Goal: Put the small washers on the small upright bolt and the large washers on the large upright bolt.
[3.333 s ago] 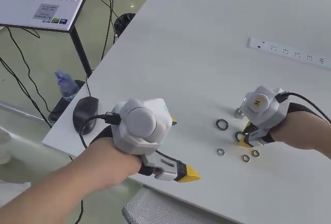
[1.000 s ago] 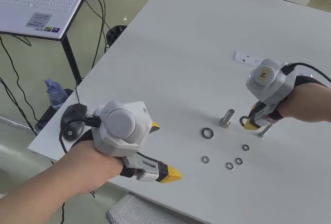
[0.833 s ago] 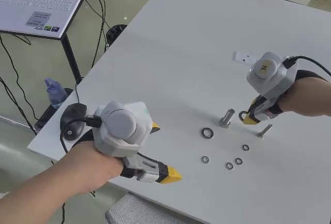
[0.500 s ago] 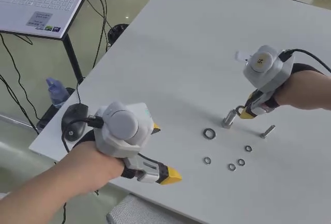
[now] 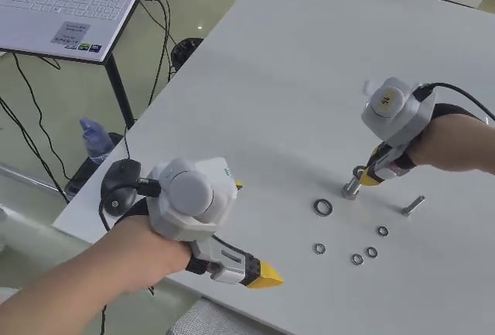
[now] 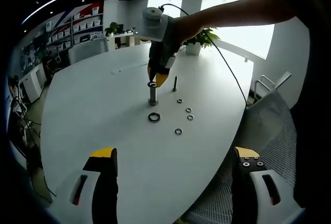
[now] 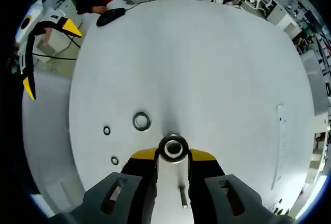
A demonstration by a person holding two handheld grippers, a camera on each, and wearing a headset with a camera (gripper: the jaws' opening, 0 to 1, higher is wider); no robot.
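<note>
- Chair mesh (image 5: 203, 321) edges the near side of the white workbench (image 5: 294, 72), where the left gripper (image 6: 174, 154) hangs with its jaws spread wide, holding nothing.
- Four small washers (image 5: 356, 259) lie loose just beyond, with a second large washer (image 5: 323, 208) flat beside them; none blocks the bolts.
- At mid-bench, the right gripper (image 5: 366, 179) is clamped on a large washer (image 7: 173, 148), held level at the tip of the large upright bolt (image 6: 153, 99). Whether the ring is already round the thread cannot be told.
- The small upright bolt (image 5: 412, 206) stands bare just to the right, apart from the gripper.
- A power strip (image 5: 369, 86) lies farther back, partly behind the right gripper. A computer mouse (image 5: 120, 186) sits at the bench's left edge, with a laptop (image 5: 62, 2) and a water bottle (image 5: 94, 135) off the bench.
- One second earlier the right gripper carried the washer between the two bolts, close by the small one; it has since swung left to the large bolt. The left gripper and loose washers are unchanged.
</note>
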